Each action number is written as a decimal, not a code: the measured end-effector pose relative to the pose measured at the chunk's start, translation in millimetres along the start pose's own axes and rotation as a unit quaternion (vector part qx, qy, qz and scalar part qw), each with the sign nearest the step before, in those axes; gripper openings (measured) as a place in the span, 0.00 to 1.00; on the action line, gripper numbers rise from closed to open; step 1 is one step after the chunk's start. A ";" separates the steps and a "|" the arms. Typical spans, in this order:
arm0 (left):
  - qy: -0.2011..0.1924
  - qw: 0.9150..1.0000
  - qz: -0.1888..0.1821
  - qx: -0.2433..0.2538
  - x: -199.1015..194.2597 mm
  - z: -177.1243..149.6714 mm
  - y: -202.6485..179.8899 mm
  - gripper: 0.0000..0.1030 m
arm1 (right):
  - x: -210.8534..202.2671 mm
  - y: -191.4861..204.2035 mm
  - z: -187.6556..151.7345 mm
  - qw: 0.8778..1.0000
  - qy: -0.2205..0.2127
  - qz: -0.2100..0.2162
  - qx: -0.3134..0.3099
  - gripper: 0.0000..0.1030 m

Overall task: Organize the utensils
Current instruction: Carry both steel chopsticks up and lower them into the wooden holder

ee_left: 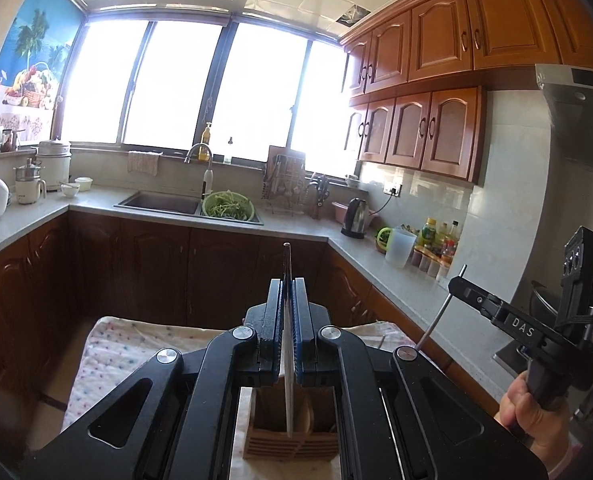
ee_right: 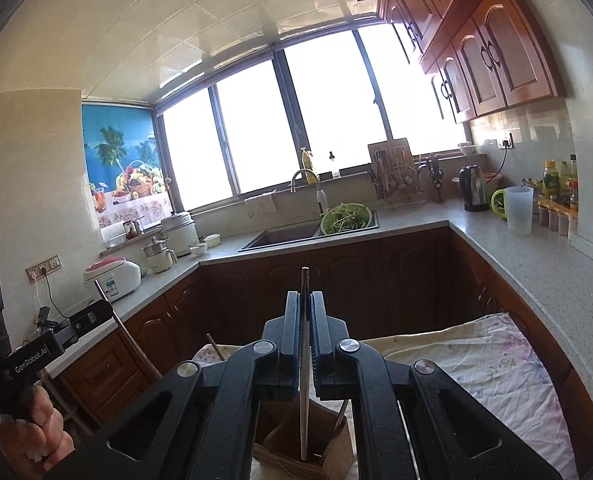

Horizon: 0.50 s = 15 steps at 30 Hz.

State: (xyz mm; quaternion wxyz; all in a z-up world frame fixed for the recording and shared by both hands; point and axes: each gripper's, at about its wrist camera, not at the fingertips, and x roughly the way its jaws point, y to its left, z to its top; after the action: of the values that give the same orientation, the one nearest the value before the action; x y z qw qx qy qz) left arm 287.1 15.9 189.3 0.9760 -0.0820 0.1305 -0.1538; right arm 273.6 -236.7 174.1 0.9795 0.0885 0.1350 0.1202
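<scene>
My left gripper [ee_left: 288,280] is shut on a thin pale chopstick [ee_left: 289,384] that stands upright between its pads. The chopstick's lower end hangs over a wooden utensil holder [ee_left: 272,444]. My right gripper [ee_right: 305,294] is shut on a second chopstick [ee_right: 304,404], also upright, with its tip inside the same holder [ee_right: 336,456]. Another stick [ee_right: 342,414] leans in that holder. In the left wrist view, the right gripper [ee_left: 456,280] shows at the right with its chopstick [ee_left: 436,316]. The left gripper [ee_right: 106,308] and its chopstick [ee_right: 134,348] show at the left of the right wrist view.
The holder stands on a dotted cloth [ee_right: 480,360] over a small table. Dark wooden cabinets and a pale U-shaped counter [ee_left: 296,228] ring the space. A sink holds a green colander [ee_left: 227,205]. A kettle [ee_left: 355,218], a plastic jug [ee_left: 399,247] and bottles stand on the right.
</scene>
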 end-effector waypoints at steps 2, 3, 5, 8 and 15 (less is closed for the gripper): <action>0.001 1.000 0.011 -0.001 14.9 -3.8 2.2 0.03 | 10.2 -4.2 -3.6 1.000 0.000 -0.002 0.003 0.04; 0.003 1.000 0.018 -0.003 22.0 -7.4 4.2 0.03 | 15.0 -6.8 -7.1 1.000 0.001 -0.004 0.007 0.04; 0.009 1.000 0.027 -0.010 37.1 -16.0 7.9 0.03 | 24.3 -13.8 -15.6 1.000 0.004 -0.003 0.016 0.04; 0.020 0.999 0.042 -0.022 55.5 -33.6 15.9 0.03 | 37.6 -20.7 -32.6 1.000 0.013 -0.012 0.024 0.04; 0.060 0.996 0.055 -0.041 80.6 -73.5 25.2 0.03 | 58.8 -38.2 -72.4 0.998 0.045 -0.024 0.044 0.05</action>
State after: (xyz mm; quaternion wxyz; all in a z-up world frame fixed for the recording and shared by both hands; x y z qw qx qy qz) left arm 347.7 4.9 95.8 0.9692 -0.1048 0.1994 -0.0994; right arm 315.9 -247.7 83.3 0.9702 0.1230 0.1864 0.0942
